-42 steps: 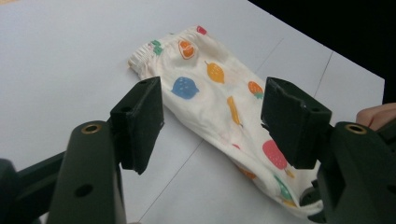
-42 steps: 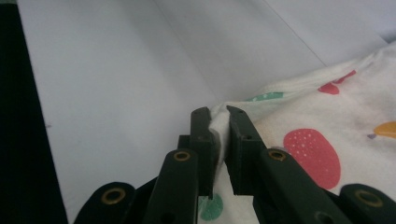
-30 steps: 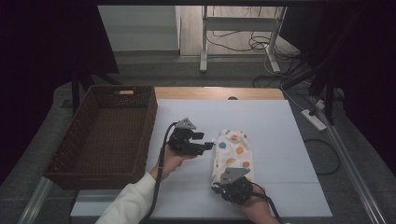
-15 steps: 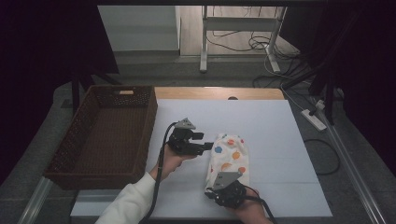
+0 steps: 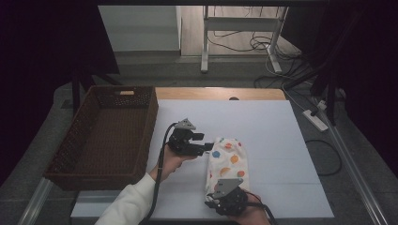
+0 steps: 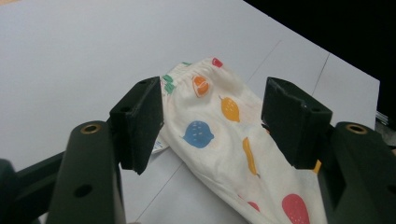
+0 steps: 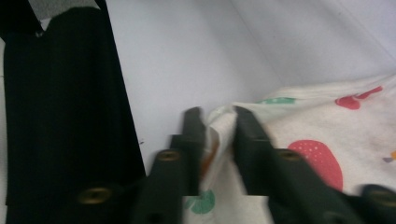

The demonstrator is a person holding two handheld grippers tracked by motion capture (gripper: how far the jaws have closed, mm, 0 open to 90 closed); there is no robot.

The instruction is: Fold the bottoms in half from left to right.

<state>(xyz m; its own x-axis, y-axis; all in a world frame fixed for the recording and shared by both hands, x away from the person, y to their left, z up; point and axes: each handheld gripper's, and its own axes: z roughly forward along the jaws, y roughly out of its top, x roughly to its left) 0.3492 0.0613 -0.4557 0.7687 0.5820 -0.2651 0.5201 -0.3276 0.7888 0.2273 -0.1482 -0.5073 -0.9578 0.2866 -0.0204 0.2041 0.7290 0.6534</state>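
The right gripper (image 7: 218,122) has just been opening, yet a fold of the spotted cloth (image 5: 226,161) sits between its jaws, the pads apparently touching it, at the hem nearest the person. The cloth lies folded lengthwise on the white bench (image 5: 277,140), running from 6 o'clock towards 12. The left gripper (image 6: 212,126) hovers spread at the cloth's far end (about 9 o'clock of it), jaws either side, pinching nothing. At 9 o'clock on the bench stands the wicker basket (image 5: 75,140), holding nothing. My reading: a fold is being finished and let go. Next, likely, the left gripper closes on the far hem for another fold.
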